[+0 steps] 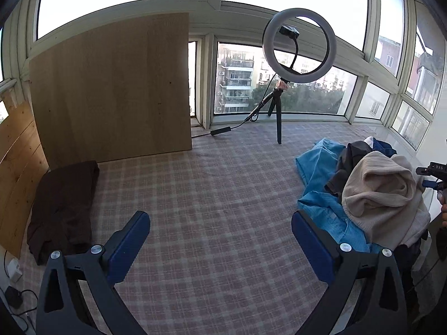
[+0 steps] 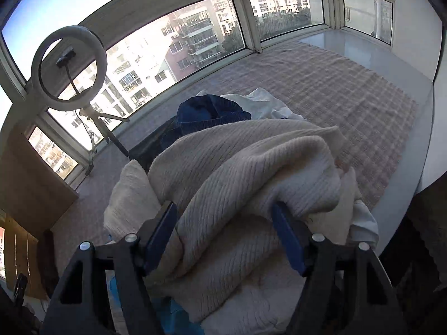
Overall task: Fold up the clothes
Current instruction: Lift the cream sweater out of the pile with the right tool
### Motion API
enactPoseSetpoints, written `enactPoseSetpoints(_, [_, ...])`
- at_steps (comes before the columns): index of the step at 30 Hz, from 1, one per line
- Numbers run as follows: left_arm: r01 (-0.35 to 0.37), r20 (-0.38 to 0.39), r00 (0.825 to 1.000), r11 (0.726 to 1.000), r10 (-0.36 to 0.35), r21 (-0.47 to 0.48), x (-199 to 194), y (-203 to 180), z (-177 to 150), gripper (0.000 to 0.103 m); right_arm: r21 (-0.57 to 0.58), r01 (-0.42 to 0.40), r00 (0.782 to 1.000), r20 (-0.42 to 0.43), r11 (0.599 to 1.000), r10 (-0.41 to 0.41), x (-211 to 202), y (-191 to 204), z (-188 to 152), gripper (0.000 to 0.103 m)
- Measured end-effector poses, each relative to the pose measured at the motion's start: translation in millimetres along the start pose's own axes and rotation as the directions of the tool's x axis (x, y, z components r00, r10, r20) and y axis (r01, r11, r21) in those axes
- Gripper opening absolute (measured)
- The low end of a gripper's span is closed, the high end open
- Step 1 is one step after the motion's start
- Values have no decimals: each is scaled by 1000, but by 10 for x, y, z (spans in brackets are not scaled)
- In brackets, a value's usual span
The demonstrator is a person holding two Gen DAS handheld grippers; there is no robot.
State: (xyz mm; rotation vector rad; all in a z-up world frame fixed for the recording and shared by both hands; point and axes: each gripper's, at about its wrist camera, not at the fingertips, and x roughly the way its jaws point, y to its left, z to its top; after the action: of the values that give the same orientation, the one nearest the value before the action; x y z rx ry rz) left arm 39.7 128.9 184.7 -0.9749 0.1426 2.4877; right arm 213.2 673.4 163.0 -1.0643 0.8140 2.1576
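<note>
left gripper (image 1: 220, 234) hangs over bare checked cloth (image 1: 212, 189), jaws spread wide, nothing between them.

right gripper (image 2: 225, 234) is pushed into the heap of clothes, jaws standing wide apart. a fold of the cream knitted sweater (image 2: 251, 162) bulges between the two blue pads. the right pad (image 2: 287, 240) is partly tucked under a roll of the knit; the left pad (image 2: 160, 234) lies against the fold. whether either pad presses the knit i cannot tell; the jaws are not closed on it. seen from the left wrist, only a black part of the right gripper (image 1: 431, 177) shows at the right edge, beside the heap, with fingers of the hand holding it.

the heap lies at the right side of the cloth, near the window corner. cream sweater (image 1: 382, 195) on top. under and beside it a blue garment (image 1: 318, 167) spreads onto the cloth. a dark grey piece (image 1: 346, 164), a navy piece (image 2: 206, 111) and a white piece (image 2: 265, 103) lie behind the sweater.

a dark brown garment (image 1: 64, 206) lies flat and folded at the left edge of the cloth, well apart from the heap, in front of a wooden board (image 1: 111, 89) leaning upright.

a ring light (image 1: 299, 44) on a small tripod stands at the far edge of the cloth by the windows.
</note>
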Motion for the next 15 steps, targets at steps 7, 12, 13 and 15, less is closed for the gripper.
enactPoseSetpoints(7, [13,13,1000,999,-13,45,-95,-171,-48,102,-88,30,998,61,996,-24,299,253,130,28])
enactPoseSetpoints(12, [-17,11,1000,1000,17,18,-134,26,-59,102,-132,-150,952,249,980,179,-542,384,333,13])
enactPoseSetpoints(13, [-21,13,1000,1000,21,6,-141,81,-51,102,-162,-162,939,277,973,203,-734,496,376,13])
enactPoseSetpoints(15, [-22,22,1000,1000,23,-21,-161,192,-27,102,-228,-199,909,320,953,267,-1135,797,410,13])
